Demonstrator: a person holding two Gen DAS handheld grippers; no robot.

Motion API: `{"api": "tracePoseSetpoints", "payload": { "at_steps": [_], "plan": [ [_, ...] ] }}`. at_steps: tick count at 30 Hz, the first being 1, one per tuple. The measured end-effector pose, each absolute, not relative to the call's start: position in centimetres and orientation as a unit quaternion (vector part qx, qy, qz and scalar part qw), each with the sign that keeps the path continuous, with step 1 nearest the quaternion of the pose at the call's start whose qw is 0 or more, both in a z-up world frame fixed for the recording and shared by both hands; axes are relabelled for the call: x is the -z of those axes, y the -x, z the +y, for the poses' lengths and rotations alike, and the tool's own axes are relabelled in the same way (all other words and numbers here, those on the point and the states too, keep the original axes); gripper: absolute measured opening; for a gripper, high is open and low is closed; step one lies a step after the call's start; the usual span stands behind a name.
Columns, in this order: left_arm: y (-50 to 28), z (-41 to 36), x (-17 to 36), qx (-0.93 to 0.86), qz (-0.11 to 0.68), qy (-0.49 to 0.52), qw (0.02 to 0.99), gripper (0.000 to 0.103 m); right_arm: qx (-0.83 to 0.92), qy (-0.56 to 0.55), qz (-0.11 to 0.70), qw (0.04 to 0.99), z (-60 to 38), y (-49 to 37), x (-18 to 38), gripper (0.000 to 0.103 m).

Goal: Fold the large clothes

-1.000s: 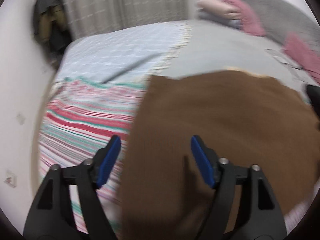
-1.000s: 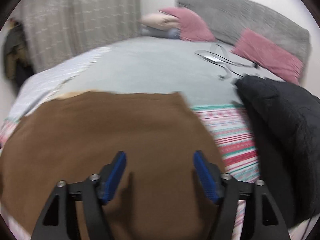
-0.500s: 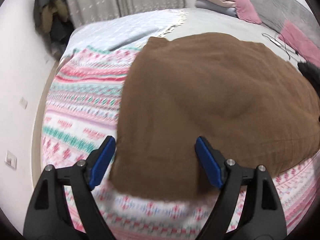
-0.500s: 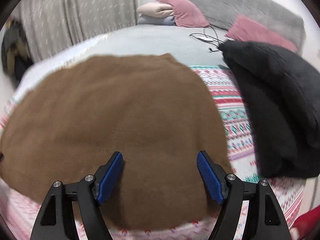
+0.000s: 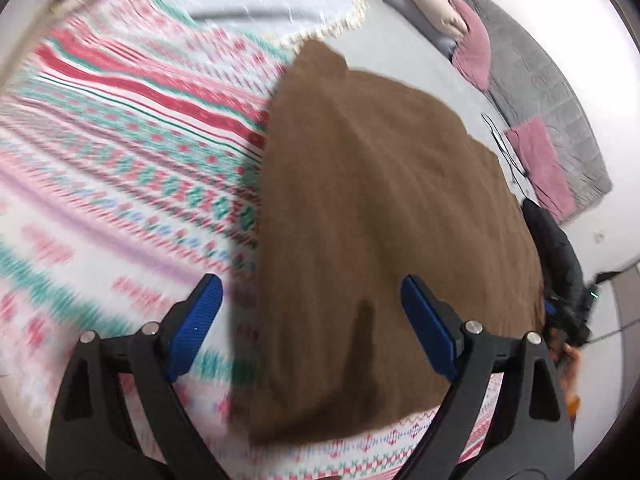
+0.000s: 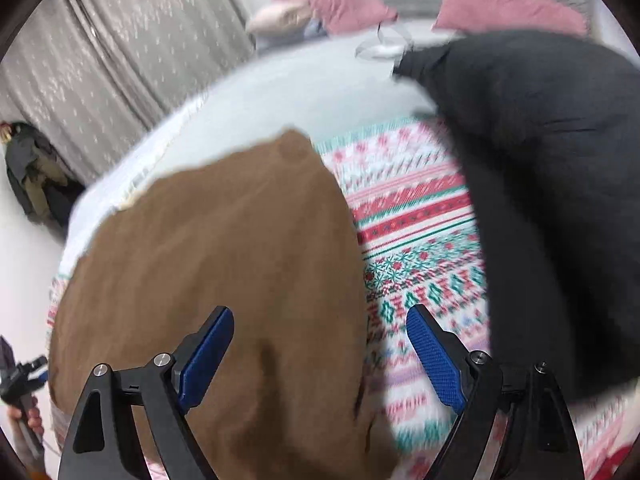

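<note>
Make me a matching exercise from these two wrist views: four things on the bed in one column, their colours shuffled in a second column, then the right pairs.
Things:
1. folded garment under the open grippers
2. bulky garment at the right
3. patterned blanket
4. headboard

Colours:
A. grey
B. brown
C. red, green and white
D. black

Pairs: 1-B, 2-D, 3-C, 4-A
</note>
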State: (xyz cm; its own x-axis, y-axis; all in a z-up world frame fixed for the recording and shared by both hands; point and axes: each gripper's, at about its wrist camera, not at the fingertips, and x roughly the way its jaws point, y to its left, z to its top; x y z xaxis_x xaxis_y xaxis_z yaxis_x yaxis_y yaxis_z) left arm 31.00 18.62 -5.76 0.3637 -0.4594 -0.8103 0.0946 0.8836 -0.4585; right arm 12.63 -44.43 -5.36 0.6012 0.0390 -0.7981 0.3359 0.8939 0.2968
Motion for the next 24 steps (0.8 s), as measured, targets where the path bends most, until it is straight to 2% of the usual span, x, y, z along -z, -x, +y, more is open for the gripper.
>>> {"api": "tracePoseSetpoints", "payload": {
  "at_steps": [4,10,11,12,13,14,15,16,18,24],
  "plan": [
    [-33.0,17.5,6.9,0.202,0.524,0.176,0.808,0.091,0.051,-0.191,0.493,0.847,-44.0,-15.8,7.8,0.089],
    [-33.1,15.4,7.2,0.245,0.502,0.175,0.811,0.089,-0.03,-0.229,0.465,0.855,-43.8,-18.1,9.2,0.091],
    [-32.9,15.5,7.2,0.244,0.498,0.179,0.812,0.082,-0.033,-0.235,0.463,0.854,-43.9,-18.3,9.2,0.091],
    [-32.8,15.9,7.2,0.236,0.497,0.19,0.813,0.069,-0.037,-0.243,0.462,0.852,-43.9,-18.6,9.3,0.089],
    [-32.7,16.4,7.3,0.227,0.497,0.213,0.81,0.06,-0.039,-0.248,0.461,0.851,-43.8,-18.6,9.2,0.078],
    [-32.5,17.0,7.5,0.219,0.499,0.239,0.803,0.041,-0.048,-0.261,0.459,0.848,-43.6,-18.7,9.2,0.065],
    [-32.2,17.3,7.5,0.21,0.502,0.263,0.797,0.031,-0.061,-0.286,0.455,0.841,-43.5,-18.5,9.2,0.046],
    [-32.2,17.2,7.4,0.199,0.5,0.272,0.798,0.027,-0.065,-0.3,0.446,0.841,-43.3,-18.2,9.0,0.032],
    [-31.6,16.5,6.2,0.172,0.497,0.263,0.808,0.019,-0.063,-0.315,0.431,0.843,-42.9,-17.6,8.4,0.024],
    [-28.8,14.9,-2.3,0.184,0.463,0.25,0.83,0.016,-0.052,-0.33,0.388,0.859,-42.2,-14.9,2.6,0.017]
  ]
}}
